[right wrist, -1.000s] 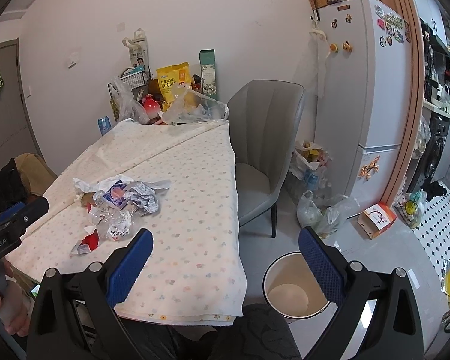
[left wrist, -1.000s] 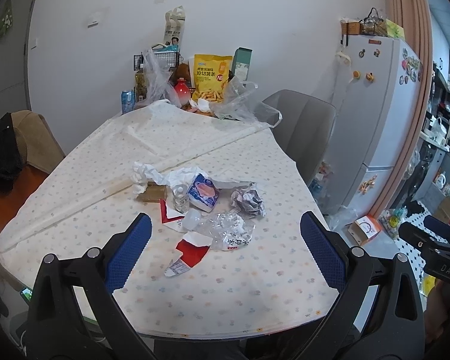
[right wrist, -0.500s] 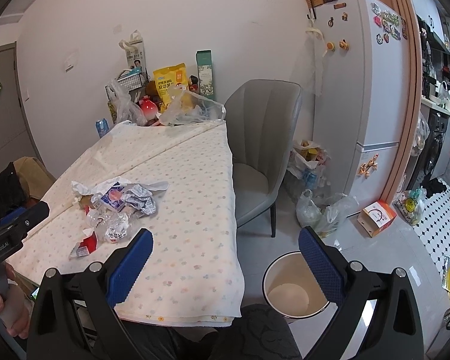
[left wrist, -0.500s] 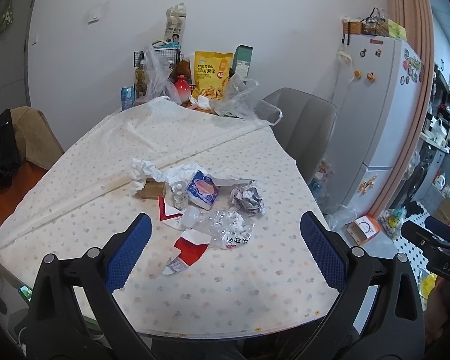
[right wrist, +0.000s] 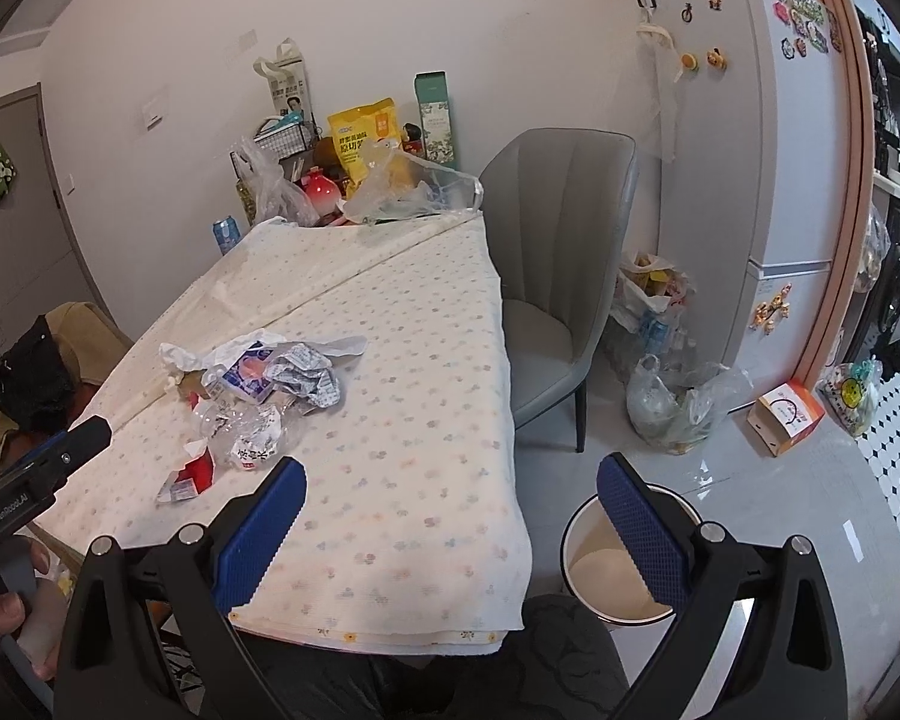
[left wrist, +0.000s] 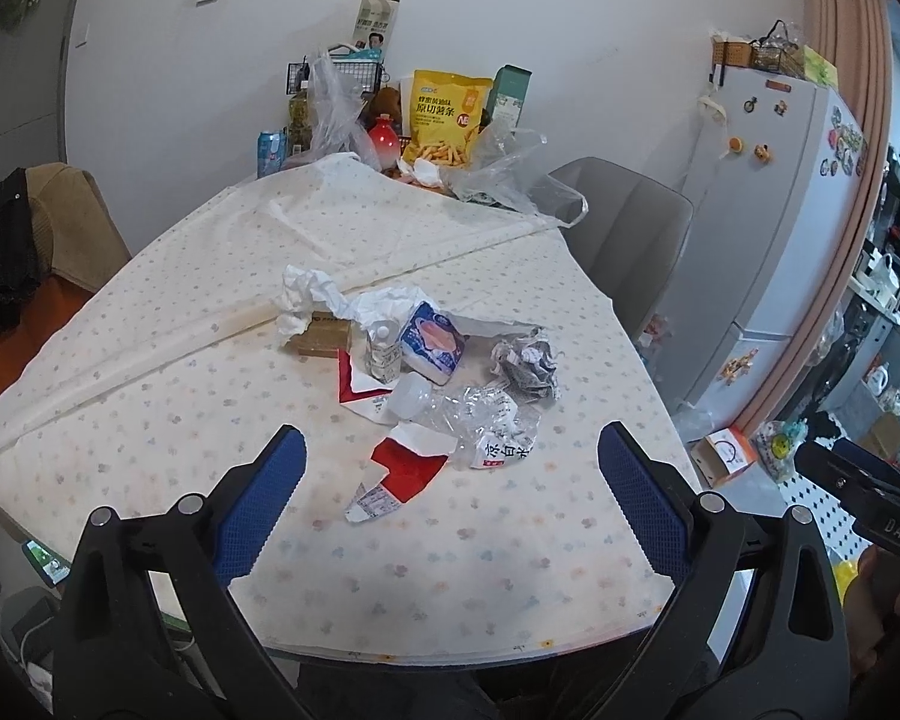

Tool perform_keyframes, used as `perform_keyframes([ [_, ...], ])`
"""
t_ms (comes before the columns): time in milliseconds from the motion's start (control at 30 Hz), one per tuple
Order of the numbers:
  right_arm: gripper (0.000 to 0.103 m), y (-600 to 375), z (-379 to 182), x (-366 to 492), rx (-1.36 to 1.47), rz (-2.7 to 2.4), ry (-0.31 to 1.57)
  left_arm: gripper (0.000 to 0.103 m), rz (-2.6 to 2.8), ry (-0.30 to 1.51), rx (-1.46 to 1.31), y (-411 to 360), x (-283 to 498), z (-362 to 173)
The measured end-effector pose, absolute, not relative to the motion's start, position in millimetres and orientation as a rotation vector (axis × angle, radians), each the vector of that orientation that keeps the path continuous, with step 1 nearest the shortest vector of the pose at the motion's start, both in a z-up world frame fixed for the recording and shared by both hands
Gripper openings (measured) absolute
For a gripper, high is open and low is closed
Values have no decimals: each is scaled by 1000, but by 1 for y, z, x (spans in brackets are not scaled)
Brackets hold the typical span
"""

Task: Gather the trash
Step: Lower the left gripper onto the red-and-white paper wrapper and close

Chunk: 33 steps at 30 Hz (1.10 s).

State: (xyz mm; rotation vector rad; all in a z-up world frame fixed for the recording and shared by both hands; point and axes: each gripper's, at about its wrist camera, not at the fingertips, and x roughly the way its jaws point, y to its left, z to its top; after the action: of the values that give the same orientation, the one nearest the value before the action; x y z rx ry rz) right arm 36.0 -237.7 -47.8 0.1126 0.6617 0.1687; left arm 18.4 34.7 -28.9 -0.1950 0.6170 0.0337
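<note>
A pile of trash lies mid-table: a red-and-white torn wrapper (left wrist: 399, 471), a crushed clear plastic bottle (left wrist: 480, 429), a crumpled foil ball (left wrist: 525, 363), a blue-and-pink packet (left wrist: 432, 342), white tissue (left wrist: 306, 294) and a brown box (left wrist: 324, 339). The pile also shows in the right wrist view (right wrist: 258, 390). My left gripper (left wrist: 450, 498) is open and empty, above the near table edge, short of the wrapper. My right gripper (right wrist: 450, 516) is open and empty over the table's near right corner. A white bin (right wrist: 621, 558) stands on the floor below it.
Snack bags, plastic bags and a can (left wrist: 270, 150) crowd the table's far end by the wall. A grey chair (right wrist: 558, 276) stands at the table's right side. A fridge (right wrist: 750, 150), a full plastic bag (right wrist: 678, 402) and a small box (right wrist: 789, 417) are beyond.
Both views have shifted slightly: the left gripper has risen and tilted a little over the table, the right view has drifted slightly. Both grippers stay open. The trash has not moved.
</note>
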Motion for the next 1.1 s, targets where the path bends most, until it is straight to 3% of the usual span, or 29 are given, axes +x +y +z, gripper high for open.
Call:
perform_keyframes([
  [467,92,-221,-83,75,115,255,767,78,66,799,-241,51,65,-87],
  [1100,92,-206,-108,113,127,315,845,75,155,910,-146,41,103,-126],
])
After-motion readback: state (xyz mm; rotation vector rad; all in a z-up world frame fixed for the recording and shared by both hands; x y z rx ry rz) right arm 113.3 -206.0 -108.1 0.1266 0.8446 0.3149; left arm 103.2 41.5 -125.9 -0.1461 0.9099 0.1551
